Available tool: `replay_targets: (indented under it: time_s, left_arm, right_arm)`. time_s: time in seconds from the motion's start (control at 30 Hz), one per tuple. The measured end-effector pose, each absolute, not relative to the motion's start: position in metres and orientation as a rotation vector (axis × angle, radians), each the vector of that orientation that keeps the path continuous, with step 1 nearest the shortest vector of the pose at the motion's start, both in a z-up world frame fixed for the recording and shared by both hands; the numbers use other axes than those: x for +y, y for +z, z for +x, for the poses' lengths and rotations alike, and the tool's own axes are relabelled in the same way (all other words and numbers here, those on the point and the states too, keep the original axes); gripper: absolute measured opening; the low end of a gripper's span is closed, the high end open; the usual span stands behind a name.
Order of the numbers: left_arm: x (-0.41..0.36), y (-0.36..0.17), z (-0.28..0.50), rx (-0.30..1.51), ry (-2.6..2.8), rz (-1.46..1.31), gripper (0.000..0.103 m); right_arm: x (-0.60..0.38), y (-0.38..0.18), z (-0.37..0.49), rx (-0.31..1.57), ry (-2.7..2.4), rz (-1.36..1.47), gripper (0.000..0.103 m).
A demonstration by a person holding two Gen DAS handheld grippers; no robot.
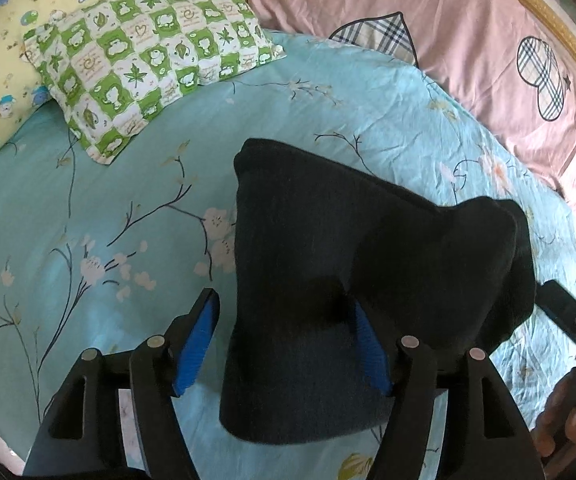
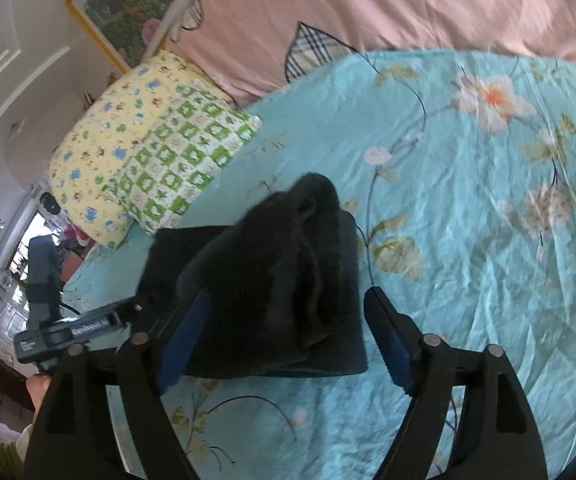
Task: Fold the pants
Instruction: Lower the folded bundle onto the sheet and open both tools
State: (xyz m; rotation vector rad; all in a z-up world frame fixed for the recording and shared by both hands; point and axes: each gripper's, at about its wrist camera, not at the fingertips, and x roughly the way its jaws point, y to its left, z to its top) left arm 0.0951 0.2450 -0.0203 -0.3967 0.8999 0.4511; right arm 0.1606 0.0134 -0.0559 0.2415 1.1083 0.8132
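The dark pants [image 1: 328,264] lie folded in a thick bundle on the light blue flowered bedsheet [image 1: 87,220]. In the left wrist view my left gripper [image 1: 283,320] is open, its blue-padded fingers [image 1: 197,344] apart; the right pad is partly hidden behind a raised fold. In the right wrist view the pants [image 2: 271,280] sit between and ahead of the open fingers of my right gripper [image 2: 288,308], with the top layer humped up. The left finger [image 2: 183,340] touches the bundle's edge; the right finger stands clear of it.
A green checked pillow [image 1: 147,60] and a yellow cartoon pillow [image 1: 3,60] lie at the far left. A pink quilt [image 1: 448,40] runs along the far side. The other gripper's handle [image 2: 59,332] and a hand show at the left edge.
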Motion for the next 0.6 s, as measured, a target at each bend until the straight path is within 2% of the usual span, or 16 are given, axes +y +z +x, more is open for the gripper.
replay_targets:
  time_s: [0.6]
  left_arm:
    - [0.232, -0.016, 0.062, 0.863, 0.502, -0.357, 0.073]
  right_arm:
    - [0.018, -0.048, 0.141, 1.099, 0.854, 0.221, 0.084]
